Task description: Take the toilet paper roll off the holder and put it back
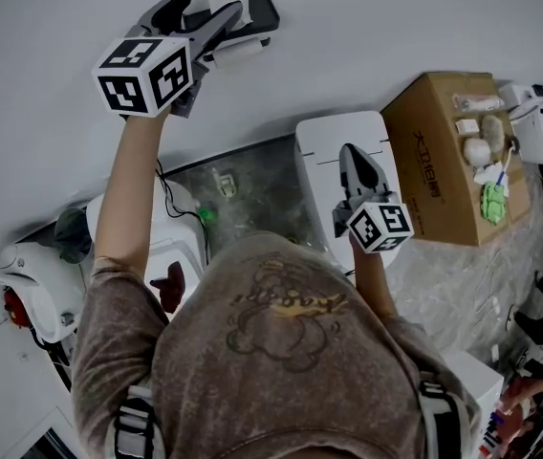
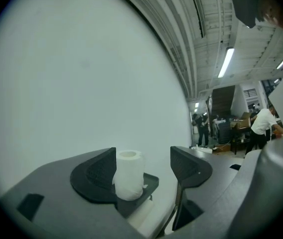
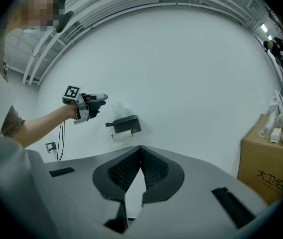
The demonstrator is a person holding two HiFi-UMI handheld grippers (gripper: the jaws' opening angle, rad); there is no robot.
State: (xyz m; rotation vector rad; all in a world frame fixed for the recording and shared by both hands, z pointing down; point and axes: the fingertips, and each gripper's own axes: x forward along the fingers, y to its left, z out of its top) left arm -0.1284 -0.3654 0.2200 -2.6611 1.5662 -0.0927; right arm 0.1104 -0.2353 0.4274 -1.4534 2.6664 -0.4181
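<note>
My left gripper [image 1: 212, 4] gapes wide, empty; roll [image 2: 129, 176], lower centre, seems light, squashy: pinch mid-sides softly; right gripper [image 3: 140, 151] closed.

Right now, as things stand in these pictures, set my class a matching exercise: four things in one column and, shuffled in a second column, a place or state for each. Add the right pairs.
Things:
1. left gripper
2. right gripper
3. toilet paper roll
4. cardboard box

Places and states:
A. jaws together, nothing between them
B. standing upright on top of the black wall holder
C. jaws apart
D. brown, with small items lying on top

Pairs: 1-C, 2-A, 3-B, 4-D
</note>
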